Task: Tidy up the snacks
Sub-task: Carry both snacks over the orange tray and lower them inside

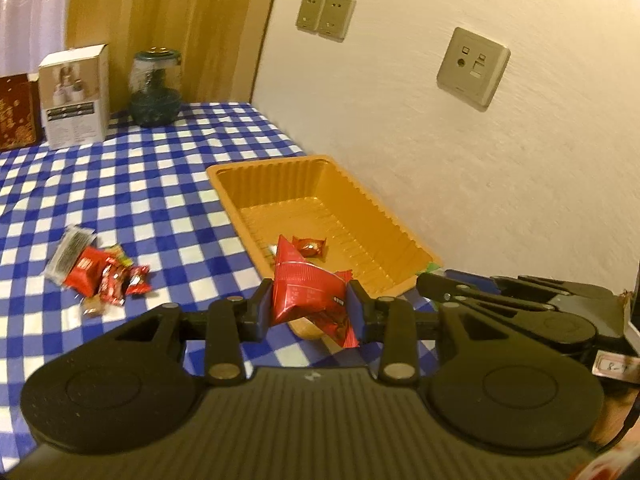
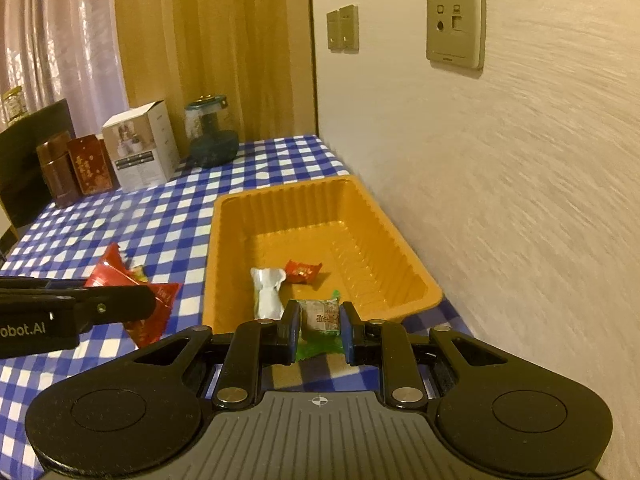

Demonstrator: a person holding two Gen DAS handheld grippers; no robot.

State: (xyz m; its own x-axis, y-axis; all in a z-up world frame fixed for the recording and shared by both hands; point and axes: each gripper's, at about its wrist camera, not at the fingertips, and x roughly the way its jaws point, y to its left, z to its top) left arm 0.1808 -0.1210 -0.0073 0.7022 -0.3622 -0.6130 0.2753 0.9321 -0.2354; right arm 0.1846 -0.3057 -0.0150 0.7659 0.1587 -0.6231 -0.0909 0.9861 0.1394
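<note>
My left gripper is shut on a red foil snack packet, held just short of the near left corner of the orange plastic tray. A small red candy lies in the tray. My right gripper is shut on a green-edged wrapped snack at the tray's near edge. Inside that tray lie a white wrapped snack and the red candy. The left gripper's arm with its red packet shows at the left of the right wrist view.
A pile of loose snacks lies on the blue checked tablecloth left of the tray. At the back stand a white box, a glass jar and brown tins. A white wall runs close along the tray's right side.
</note>
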